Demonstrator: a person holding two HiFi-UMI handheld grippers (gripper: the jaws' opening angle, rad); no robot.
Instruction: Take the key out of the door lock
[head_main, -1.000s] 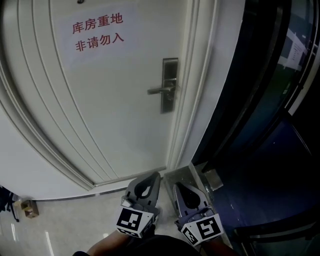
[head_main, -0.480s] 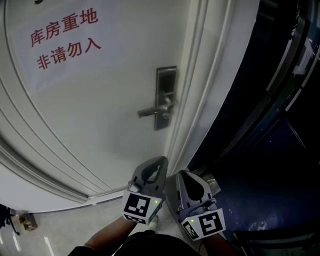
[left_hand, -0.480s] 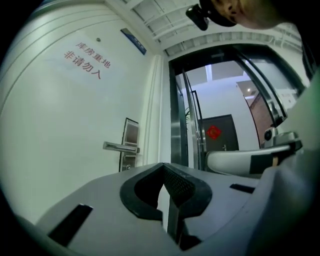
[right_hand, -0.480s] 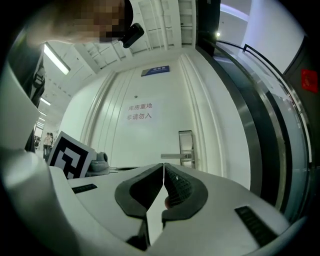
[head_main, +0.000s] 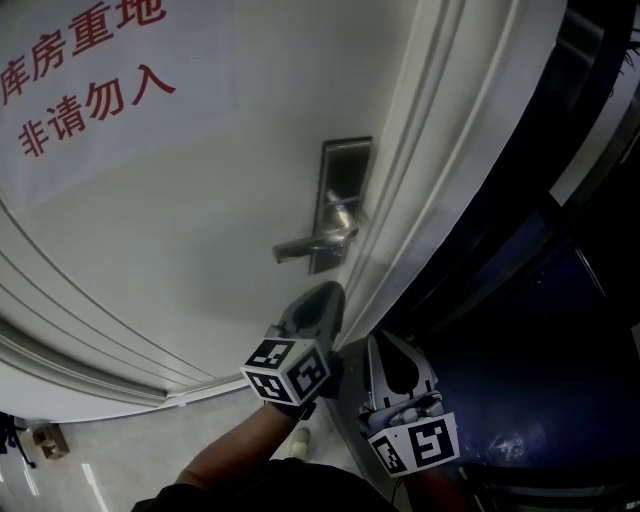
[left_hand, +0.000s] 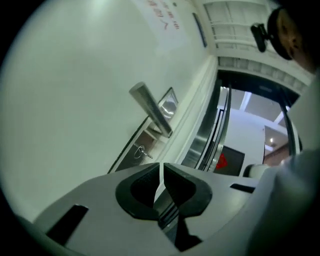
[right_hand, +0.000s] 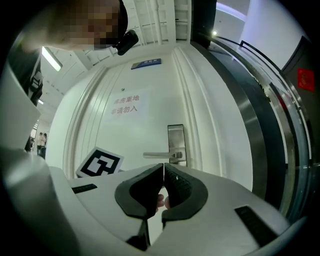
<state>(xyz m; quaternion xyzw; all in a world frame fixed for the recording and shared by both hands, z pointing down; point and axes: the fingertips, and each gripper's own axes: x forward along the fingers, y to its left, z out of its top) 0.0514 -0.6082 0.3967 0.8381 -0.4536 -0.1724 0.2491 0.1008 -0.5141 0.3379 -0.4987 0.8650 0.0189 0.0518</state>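
Brushed-metal lock plate (head_main: 342, 172) and handle (head_main: 306, 245), smooth matt door (head_main: 190, 210).

My head cam looks steeply down the door (head_main: 200, 200) from above, with my left gripper (head_main: 322, 298) and right gripper (head_main: 385, 347) low in frame. The left gripper's cam sits close in, tilted up from just under the handle (left_hand: 150, 107). The right gripper's cam hangs further back, facing the door square on, handle just above its jaws. All three views share the handle and lock plate (right_hand: 176, 137).

Grey left tool (head_main: 327, 292), black-white marker cube (head_main: 288, 370)
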